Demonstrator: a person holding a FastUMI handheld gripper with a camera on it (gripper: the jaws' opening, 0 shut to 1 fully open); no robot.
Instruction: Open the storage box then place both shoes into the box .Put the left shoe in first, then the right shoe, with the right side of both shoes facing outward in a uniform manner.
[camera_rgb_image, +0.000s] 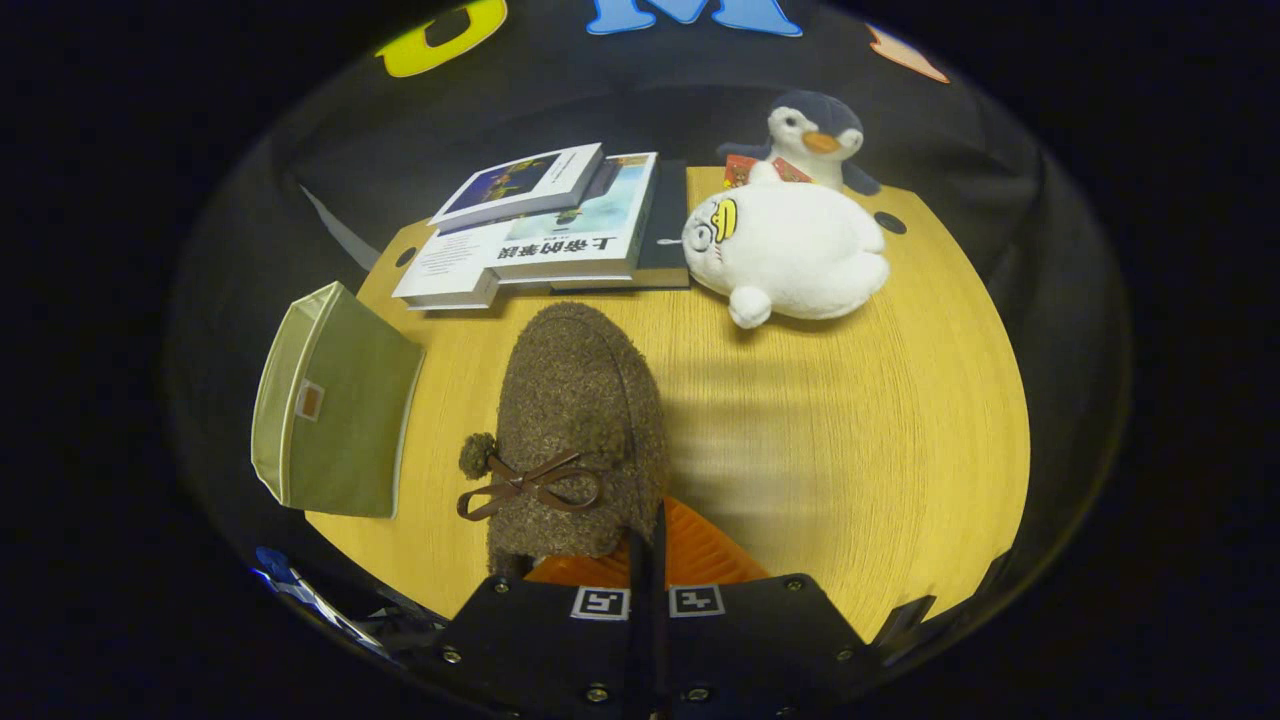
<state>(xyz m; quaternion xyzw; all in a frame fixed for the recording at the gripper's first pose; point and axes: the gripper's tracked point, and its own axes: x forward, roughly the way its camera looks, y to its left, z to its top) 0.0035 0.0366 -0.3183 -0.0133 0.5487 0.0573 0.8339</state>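
A brown fuzzy shoe (580, 400) with a thin brown bow and a pom-pom points its toe away from me, toward the books. My gripper (650, 560) is shut on the shoe's rear edge: a thin dark strip of its wall is pinched between the orange fingers (710, 555). The left finger is mostly hidden behind the shoe. A green fabric storage box (335, 410) with white trim and a small label stands left of the shoe at the table's left edge. I cannot tell whether the box is open.
The round wooden table (850, 450) carries a stack of books (560, 230) at the back, beyond the shoe. To their right lies a white plush toy (790, 250), with a penguin plush (815, 135) behind it. Bare wood lies right of the shoe.
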